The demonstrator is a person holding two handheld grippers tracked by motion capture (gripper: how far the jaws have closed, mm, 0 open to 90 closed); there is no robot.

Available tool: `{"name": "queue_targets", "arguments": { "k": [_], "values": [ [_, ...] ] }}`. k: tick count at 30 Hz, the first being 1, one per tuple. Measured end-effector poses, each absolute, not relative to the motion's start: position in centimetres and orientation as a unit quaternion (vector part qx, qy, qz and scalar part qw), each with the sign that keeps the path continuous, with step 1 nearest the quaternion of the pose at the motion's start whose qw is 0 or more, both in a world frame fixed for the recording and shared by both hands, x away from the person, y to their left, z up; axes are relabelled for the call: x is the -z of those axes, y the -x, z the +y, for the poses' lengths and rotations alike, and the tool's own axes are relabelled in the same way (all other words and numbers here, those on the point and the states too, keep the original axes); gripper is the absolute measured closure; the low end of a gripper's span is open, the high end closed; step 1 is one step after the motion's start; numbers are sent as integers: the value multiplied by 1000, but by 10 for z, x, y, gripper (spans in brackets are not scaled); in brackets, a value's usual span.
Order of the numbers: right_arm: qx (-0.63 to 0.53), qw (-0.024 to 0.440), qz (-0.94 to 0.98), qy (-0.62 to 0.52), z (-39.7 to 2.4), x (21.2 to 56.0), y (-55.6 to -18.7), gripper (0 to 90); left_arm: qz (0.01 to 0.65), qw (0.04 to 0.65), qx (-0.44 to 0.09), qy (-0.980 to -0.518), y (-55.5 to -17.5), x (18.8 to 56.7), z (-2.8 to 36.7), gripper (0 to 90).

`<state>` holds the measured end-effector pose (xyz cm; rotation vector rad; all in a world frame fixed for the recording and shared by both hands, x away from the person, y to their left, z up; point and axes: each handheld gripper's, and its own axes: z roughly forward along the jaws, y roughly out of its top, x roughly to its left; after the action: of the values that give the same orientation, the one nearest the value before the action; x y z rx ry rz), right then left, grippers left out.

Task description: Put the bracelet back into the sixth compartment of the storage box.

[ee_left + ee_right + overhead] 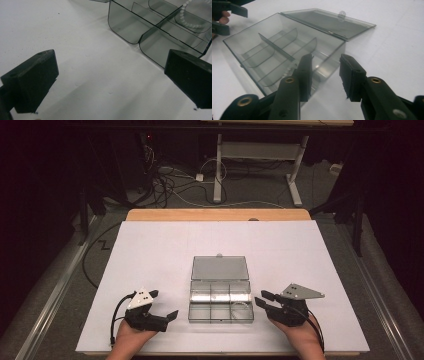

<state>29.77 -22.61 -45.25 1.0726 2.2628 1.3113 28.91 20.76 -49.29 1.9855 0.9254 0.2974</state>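
Observation:
A smoky clear plastic box [220,301] with several compartments sits at the middle front of the white table top, its lid [220,268] swung open flat behind it. A string of white beads [186,15] lies in one compartment. My left gripper [165,303] rests left of the box, open and wide, over bare table [110,82]. My right gripper [260,298] is at the box's right side, open, with nothing pressed between its pads [325,75]. The box's near corner [329,62] stands just beyond them. The left gripper [227,15] shows beyond the box in the right gripper view.
A white sheet [150,250] covers the table, with a wooden edge [215,214] at the back. Cables [170,185] and a white desk frame [260,155] lie on the floor beyond. Each gripper trails a black cable [116,320].

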Motion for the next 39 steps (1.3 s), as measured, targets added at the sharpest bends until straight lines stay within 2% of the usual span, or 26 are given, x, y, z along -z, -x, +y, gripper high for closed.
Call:
{"name": "queue_targets", "arguments": {
  "k": [6,20,24,39],
  "values": [
    [-453,158,784,-394,-239,462,-301,502,375,449,-120,-802,-289,493,208,0],
    [-430,165,782,-419,-249,478,-310,139,377,449,-115,-802,-290,493,208,0],
    [-427,176,779,-424,-249,479,-311,9,380,447,-108,-802,-292,493,208,0],
    [-425,185,775,-430,-244,480,-323,4,382,437,-109,-807,-310,490,193,0]
  ]
}}
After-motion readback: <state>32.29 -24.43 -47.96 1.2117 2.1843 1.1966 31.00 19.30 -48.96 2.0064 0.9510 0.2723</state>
